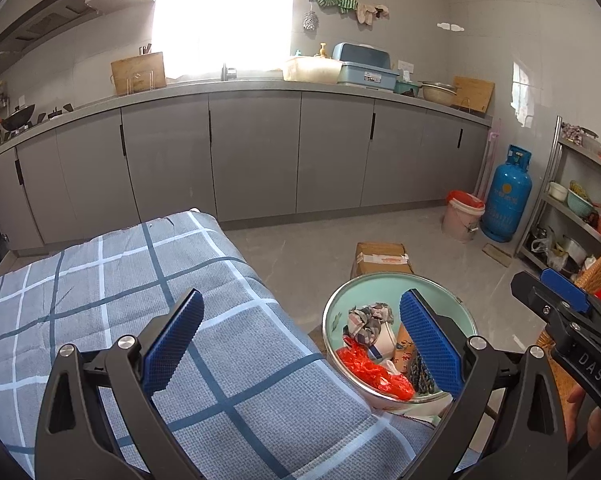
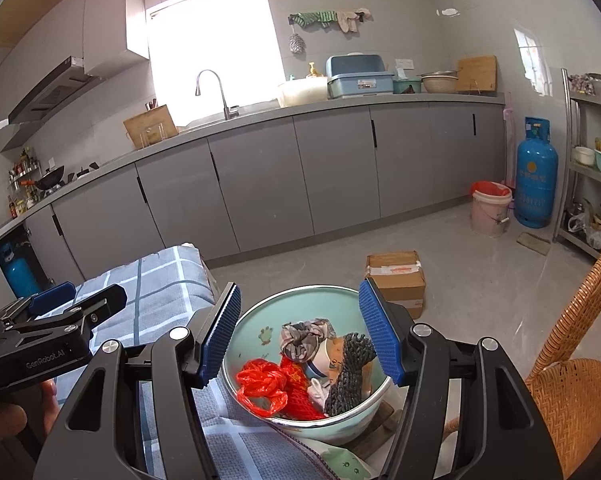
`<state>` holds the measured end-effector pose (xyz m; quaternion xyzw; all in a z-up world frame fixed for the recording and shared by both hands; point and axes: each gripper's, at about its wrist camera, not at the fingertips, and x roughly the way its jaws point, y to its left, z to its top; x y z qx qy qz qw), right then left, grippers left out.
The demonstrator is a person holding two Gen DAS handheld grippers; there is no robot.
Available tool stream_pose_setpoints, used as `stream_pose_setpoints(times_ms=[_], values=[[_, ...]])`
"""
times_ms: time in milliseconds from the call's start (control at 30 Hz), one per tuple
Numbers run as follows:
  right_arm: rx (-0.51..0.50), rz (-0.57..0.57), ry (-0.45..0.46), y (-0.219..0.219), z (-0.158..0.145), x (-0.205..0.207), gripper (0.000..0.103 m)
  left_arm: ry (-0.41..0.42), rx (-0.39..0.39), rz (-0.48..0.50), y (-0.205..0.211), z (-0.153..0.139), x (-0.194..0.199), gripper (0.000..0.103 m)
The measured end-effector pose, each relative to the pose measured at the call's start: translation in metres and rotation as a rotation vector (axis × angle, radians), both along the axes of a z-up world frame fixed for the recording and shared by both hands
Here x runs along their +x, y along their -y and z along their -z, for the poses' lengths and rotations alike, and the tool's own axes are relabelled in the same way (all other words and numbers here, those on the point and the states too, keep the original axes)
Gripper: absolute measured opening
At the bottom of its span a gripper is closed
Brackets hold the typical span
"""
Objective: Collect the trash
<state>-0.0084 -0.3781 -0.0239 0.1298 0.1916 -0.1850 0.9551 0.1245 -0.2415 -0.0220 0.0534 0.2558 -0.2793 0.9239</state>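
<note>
A pale green basin [image 1: 380,286] [image 2: 256,320] stands at the right end of the checked-cloth table [image 1: 140,300] [image 2: 160,280]. It holds trash: a red plastic bag [image 1: 370,370] [image 2: 260,384], a crumpled grey cloth [image 1: 366,318] [image 2: 300,336], a paper cup [image 1: 384,340] and a dark mesh piece [image 2: 350,368]. My left gripper [image 1: 302,344] is open and empty above the cloth, left of the basin; it also shows in the right wrist view [image 2: 80,300]. My right gripper [image 2: 300,332] is open and empty over the basin; it also shows in the left wrist view [image 1: 548,284].
A cardboard box [image 1: 382,258] [image 2: 396,276] lies on the floor behind the basin. A wicker chair [image 2: 572,360] stands at the right. A pink bucket [image 2: 490,208] and a blue gas cylinder [image 2: 534,176] stand by the grey cabinets [image 2: 300,168].
</note>
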Motion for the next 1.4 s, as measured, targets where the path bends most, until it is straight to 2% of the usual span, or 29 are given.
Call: stream_pose_setpoints(times_ms=[1400], values=[[0.0,-0.008,0.006,-0.0058,-0.0043,-0.0001,0.062,-0.007,0.033,0.002,0.0029,0.0029,-0.005,0.098]])
